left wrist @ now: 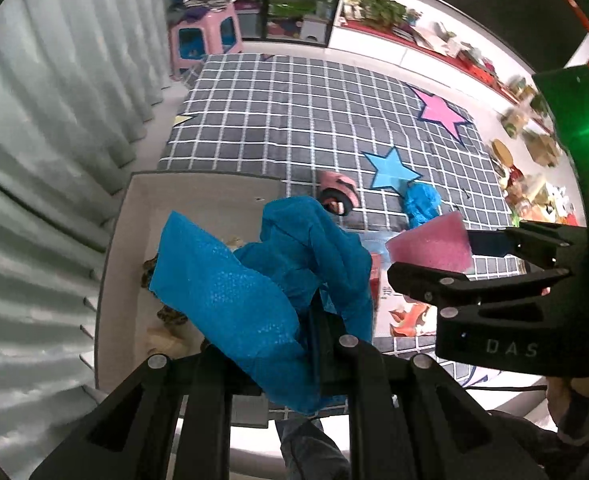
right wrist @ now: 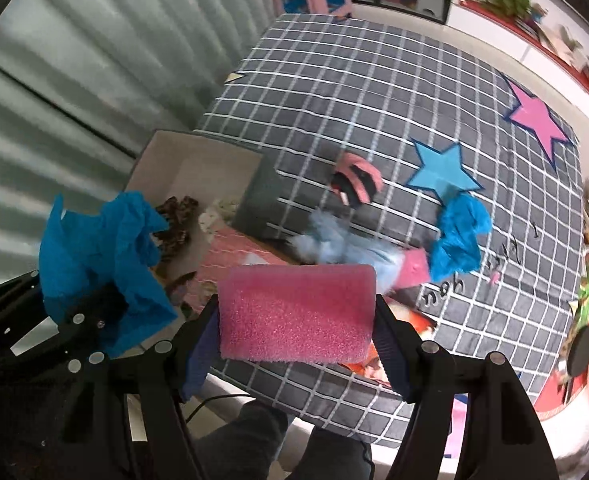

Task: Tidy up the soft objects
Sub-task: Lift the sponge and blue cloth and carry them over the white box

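Blue cloth (left wrist: 278, 280) hides the left tool's (left wrist: 282, 344) pinching tips; right tool (right wrist: 298, 320) squeezes pink sponge (right wrist: 298, 314).

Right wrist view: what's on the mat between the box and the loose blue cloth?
A pale blue fluffy item and, farther back, a pink-and-black slipper lie between the box and blue cloth.

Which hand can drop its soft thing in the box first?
Probably left. The left gripper holds the crumpled blue cloth over the open cardboard box, while the right gripper holds the pink foam sponge beside it.
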`<state>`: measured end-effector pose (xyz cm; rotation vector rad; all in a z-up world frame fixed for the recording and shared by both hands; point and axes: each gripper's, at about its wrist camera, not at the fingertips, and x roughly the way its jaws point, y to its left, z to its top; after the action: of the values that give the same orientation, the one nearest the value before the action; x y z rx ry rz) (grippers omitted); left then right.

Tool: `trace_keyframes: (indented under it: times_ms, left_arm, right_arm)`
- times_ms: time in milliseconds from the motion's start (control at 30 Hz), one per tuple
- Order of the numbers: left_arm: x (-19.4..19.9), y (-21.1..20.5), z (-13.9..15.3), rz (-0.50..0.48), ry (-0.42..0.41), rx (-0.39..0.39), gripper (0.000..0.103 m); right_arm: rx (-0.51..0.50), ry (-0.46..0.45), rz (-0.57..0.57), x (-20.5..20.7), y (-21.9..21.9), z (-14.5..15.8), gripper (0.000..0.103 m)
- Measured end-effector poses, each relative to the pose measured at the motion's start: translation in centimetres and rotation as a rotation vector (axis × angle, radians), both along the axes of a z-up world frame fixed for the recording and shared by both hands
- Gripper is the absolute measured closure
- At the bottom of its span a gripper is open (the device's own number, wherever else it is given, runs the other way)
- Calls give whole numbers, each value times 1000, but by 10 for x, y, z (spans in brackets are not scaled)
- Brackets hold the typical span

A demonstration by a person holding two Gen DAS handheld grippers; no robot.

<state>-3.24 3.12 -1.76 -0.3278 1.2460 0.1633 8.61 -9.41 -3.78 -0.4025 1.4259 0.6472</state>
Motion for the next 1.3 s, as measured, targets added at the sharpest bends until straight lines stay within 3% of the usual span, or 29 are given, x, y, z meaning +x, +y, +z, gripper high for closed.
trace_keyframes:
  times_ms: [800,1300]
  left_arm:
    - [-64,66,-26,238,56,-19,87]
    - [-58,84,-43,269,100,-23,86]
  right_arm:
    - [-26,18,229,-39,83,-11,31]
    - [-32,41,278,-36,113,-22,31]
